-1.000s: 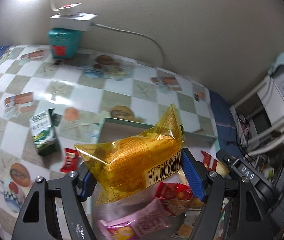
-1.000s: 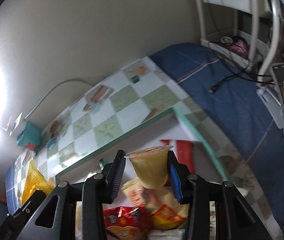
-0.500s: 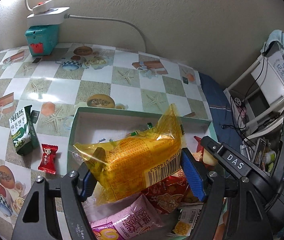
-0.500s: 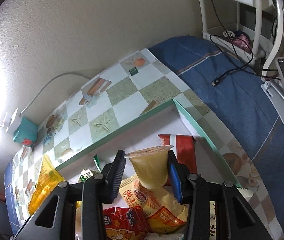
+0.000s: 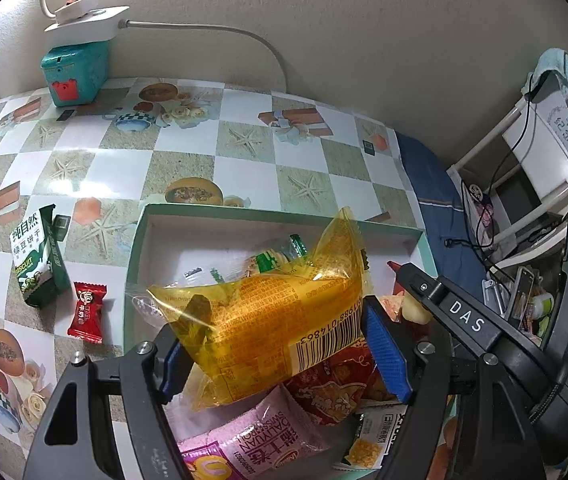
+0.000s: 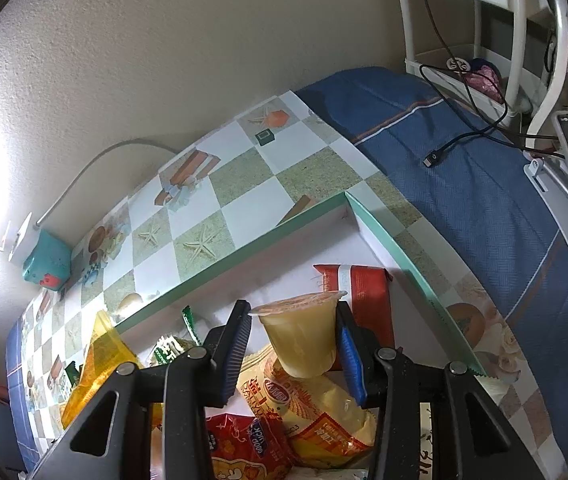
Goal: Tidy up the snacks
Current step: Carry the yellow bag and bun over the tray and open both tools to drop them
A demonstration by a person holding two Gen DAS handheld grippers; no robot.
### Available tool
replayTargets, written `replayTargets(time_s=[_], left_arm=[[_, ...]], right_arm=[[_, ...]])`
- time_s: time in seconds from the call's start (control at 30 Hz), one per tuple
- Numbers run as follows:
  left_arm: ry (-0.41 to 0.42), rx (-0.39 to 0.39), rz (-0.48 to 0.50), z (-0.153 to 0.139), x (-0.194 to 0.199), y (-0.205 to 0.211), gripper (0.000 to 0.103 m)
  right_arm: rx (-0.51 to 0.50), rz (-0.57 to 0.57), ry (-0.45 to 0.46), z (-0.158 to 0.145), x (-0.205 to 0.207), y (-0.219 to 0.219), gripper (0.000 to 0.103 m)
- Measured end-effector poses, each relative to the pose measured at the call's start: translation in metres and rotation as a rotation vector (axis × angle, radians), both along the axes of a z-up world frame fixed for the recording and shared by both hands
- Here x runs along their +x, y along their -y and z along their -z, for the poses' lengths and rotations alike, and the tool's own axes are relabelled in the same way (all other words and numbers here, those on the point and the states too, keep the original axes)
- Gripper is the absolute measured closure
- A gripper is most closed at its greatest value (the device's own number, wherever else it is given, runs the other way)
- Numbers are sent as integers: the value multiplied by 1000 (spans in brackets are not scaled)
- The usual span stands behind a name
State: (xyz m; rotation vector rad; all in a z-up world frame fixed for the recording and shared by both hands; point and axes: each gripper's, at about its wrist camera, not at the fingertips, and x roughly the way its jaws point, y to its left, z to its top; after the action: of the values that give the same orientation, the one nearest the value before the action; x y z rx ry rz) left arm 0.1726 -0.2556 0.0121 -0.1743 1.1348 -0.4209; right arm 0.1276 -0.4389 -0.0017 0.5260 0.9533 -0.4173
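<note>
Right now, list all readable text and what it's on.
"DAS": right gripper body, seen from the left wrist.
"BISCUIT", with Chinese characters above: green pack.
"988 014863": barcode on yellow bag, held in left gripper.
"DALIYUAN SWISSROLL": pink pack, upside down.
"good luck": red pack.
Jelly cup: no readable text.
Other print: too small or blurred.

A yellow snack packet is clamped between the blue pads of the left gripper, above a green-rimmed box of snacks. At nine o'clock, a green biscuit pack and a red candy are seen on the checkered tablecloth.
</note>
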Motion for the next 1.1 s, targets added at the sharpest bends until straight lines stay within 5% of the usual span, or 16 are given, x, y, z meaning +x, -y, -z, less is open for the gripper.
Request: replayTargets(time_s=[0.4, 0.7, 0.83, 1.1], left_arm=[[-15, 18, 9, 4, 0, 0, 25], [-11, 37, 25, 6, 0, 2, 23], [4, 44, 33, 5, -1, 4, 13], [27, 56, 21, 1, -1, 2, 13]], right_arm=[[9, 10, -25, 5, 1, 1, 57], [3, 14, -6, -2, -1, 0, 48], [1, 13, 7, -6, -1, 0, 48], [-5, 12, 18, -11, -2, -1, 48]])
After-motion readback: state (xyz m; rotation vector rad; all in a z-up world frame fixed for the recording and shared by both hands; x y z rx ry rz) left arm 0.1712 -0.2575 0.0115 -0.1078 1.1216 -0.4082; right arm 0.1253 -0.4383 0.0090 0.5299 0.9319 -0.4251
